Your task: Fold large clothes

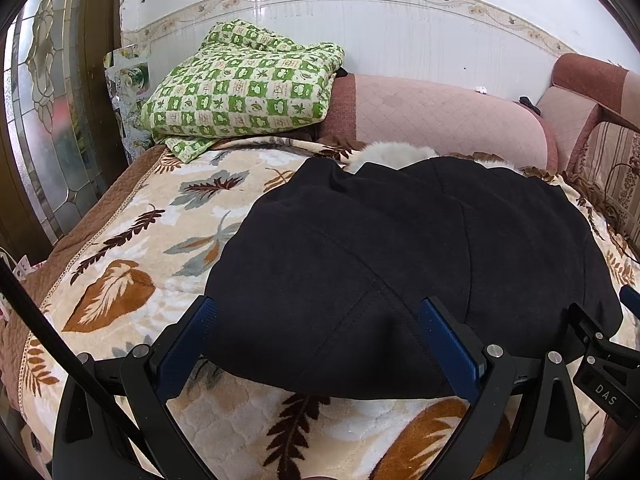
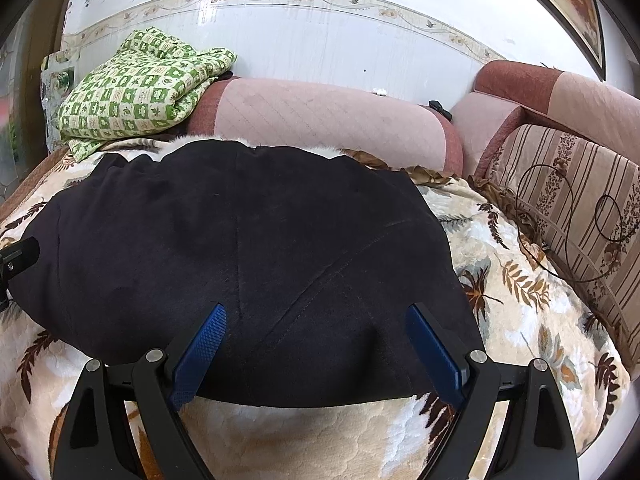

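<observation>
Hovering at the near edge of the black coat (image 1: 408,256), the left claw (image 1: 320,320) is spread wide and pinches nothing. The right claw (image 2: 316,328) is likewise spread and empty over the same edge. The coat lies flat on a leaf-patterned blanket (image 1: 132,240) covering the sofa. Behind the coat runs a pink backrest (image 2: 320,120) against a white tiled wall (image 1: 400,36). A green checked quilt (image 1: 240,88) sits folded beyond the coat's far left corner.
</observation>
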### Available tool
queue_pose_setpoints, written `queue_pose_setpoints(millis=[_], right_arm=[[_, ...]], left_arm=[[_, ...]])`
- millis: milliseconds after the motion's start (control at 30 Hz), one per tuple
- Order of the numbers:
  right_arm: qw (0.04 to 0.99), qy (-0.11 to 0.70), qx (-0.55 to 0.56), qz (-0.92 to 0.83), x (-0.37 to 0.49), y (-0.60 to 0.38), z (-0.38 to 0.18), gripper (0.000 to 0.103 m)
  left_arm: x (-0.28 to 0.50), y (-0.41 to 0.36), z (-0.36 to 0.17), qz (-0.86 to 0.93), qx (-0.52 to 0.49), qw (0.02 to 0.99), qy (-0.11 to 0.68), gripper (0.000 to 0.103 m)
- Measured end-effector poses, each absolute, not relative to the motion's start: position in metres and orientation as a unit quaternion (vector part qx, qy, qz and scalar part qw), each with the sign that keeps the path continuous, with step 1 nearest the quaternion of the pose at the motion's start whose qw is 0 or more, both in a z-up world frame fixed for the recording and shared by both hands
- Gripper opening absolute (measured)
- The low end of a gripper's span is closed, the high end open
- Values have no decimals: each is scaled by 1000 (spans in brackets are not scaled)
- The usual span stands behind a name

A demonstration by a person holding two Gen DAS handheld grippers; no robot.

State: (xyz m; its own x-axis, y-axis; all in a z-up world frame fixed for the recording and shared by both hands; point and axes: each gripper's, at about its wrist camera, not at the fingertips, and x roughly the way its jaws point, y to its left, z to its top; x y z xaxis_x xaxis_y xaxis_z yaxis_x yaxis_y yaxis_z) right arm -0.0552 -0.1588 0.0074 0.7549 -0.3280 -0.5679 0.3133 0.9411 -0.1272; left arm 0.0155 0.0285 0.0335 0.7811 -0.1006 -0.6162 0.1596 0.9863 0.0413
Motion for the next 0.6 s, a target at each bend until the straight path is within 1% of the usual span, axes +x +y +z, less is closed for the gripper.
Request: queue_pose_setpoints(millis=[267,600], right_arm=[[935,308,-20,-173,-55,-156,6,93],[933,315,-4,-174,-54,-161,6,94]], left_arm=[[13,30,35,-74,42,944,319,101],[11,27,35,-74,52,944,316,101]])
